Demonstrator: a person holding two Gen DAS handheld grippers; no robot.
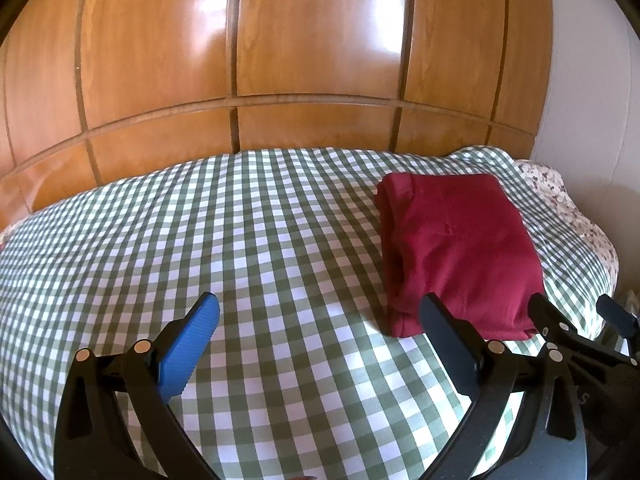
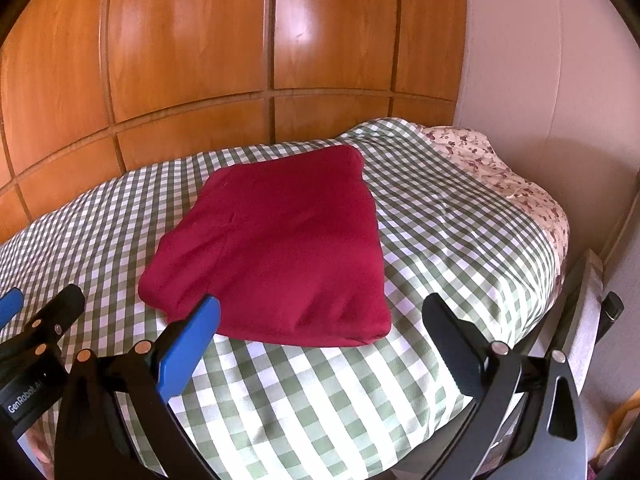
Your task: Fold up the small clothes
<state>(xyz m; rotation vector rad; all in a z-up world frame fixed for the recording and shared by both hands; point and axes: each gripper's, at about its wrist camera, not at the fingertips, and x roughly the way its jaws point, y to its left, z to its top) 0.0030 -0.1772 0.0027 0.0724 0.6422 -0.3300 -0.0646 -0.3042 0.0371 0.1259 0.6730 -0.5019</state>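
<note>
Listing contents, bed surface and tools.

Item 1: dark red garment (image 2: 276,248), folded into a thick rectangular bundle, lying flat on the green-and-white checked cover (image 1: 240,240). It sits toward the right half of the bed, near the floral bedding (image 2: 500,176) that shows at the far right corner. Layered folded edges face left and toward the cameras. Nothing holds it.

Item 2: left gripper (image 1: 320,336), jaws spread wide, empty. Blue pad on its left finger, black finger on the right. It hangs over bare checked cover, with the garment's near left corner just beyond its right finger. In the right wrist view it appears at the lower left edge (image 2: 44,312).

Item 3: right gripper (image 2: 320,336), jaws likewise wide apart, grasping nothing. The garment's near edge lies just past its fingertips; contact cannot be judged. In the left wrist view it shows at the lower right (image 1: 580,320), beside the garment's near right corner.

Item 4: wooden wardrobe (image 1: 280,60), glossy panelled doors, directly behind the bed.

Item 5: pale wall (image 2: 540,60), right of the wardrobe.
</note>
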